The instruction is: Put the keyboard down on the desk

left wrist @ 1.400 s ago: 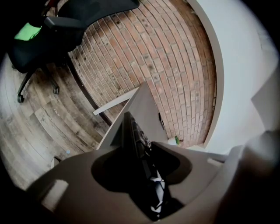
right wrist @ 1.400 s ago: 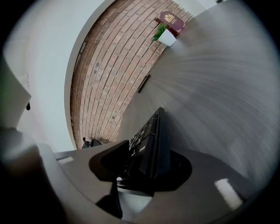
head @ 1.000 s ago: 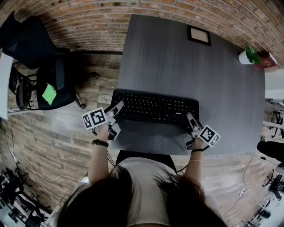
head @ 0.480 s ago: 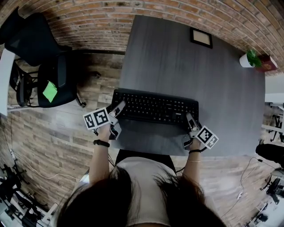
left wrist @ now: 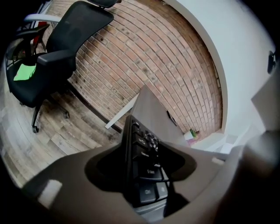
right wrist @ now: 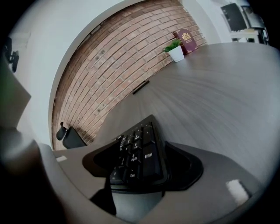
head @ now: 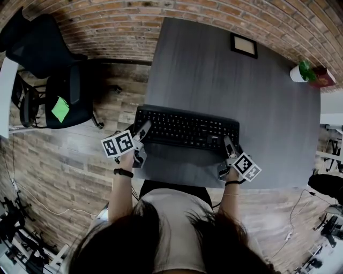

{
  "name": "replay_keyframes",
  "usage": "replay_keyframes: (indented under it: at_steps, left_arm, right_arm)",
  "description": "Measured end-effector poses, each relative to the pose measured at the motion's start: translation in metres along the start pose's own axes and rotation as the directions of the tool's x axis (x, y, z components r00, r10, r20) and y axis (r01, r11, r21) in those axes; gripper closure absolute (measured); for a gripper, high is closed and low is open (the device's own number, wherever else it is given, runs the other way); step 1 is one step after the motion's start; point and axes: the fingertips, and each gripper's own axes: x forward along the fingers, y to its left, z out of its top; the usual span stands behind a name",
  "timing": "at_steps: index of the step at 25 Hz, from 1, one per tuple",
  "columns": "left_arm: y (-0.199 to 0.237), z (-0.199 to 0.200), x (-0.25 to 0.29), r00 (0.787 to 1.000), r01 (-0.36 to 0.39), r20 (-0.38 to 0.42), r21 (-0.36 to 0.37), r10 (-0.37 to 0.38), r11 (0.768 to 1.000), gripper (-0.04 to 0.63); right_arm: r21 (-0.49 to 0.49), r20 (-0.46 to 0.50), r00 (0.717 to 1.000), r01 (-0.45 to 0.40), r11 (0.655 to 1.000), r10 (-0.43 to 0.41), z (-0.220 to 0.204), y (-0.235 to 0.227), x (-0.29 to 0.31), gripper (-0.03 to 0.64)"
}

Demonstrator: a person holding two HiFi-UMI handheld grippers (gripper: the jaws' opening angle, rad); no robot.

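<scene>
Brick wall (head: 107, 16) is running behind a dark grey desk (head: 214, 69), and the black keyboard (head: 185, 128) is lying flat on it, close to the edge where the person is standing.

The left gripper (head: 143, 130) is reaching in at the keyboard's left end. Its jaws are opening, and that end is sitting between them with a gap showing on each side, so nothing is being squeezed. The right gripper (head: 228, 143) is doing the same at the keyboard's right end by the Enter key. Its jaws are widening too, with the corner of the keyboard loose between them. Each gripper's marker cube is sticking out on the near side of the keyboard.

Beyond the keyboard's far edge, a small dark picture frame (head: 244, 44) is lying near the back of the desk. Off past the keyboard's right end, at the far corner, a potted plant (head: 300, 69) is standing just beside a red book (head: 321, 75). Left of the keyboard, off the desk, a black office chair (head: 59, 91) is sitting on the wooden floor (head: 53, 160) with a green note (head: 60, 111) lying on its seat.
</scene>
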Motion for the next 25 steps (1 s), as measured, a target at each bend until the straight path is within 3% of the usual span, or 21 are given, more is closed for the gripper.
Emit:
replay_keyframes:
  at_steps: [3,6,9,21,25]
  left_arm:
    - [0.001,-0.002,0.000,0.999,-0.040,-0.023,0.058,0.042,0.997,0.313]
    - [0.009,-0.005,0.000,0.991,-0.112,-0.052,0.170,0.122,0.979,0.273]
    - [0.006,-0.001,0.000,0.989,-0.135,-0.021,0.238,0.144,0.962,0.265]
    - [0.005,0.001,0.001,0.991,-0.133,0.028,0.277,0.130,0.951,0.264]
    - [0.006,0.011,-0.004,0.981,-0.193,0.097,0.346,0.169,0.918,0.265]
  right_arm:
    - [-0.048,0.004,0.999,0.040,0.998,-0.040,0.002,-0.006,-0.001,0.322]
    - [-0.061,-0.008,1.000,0.027,0.998,-0.027,0.002,-0.006,-0.001,0.324]
    - [-0.068,-0.005,1.000,0.027,0.997,-0.028,0.001,-0.007,-0.002,0.324]
    - [-0.178,0.011,0.995,0.104,0.978,-0.103,0.003,-0.013,-0.003,0.314]
    - [-0.197,0.023,0.992,0.129,0.972,-0.127,0.005,-0.016,-0.003,0.311]
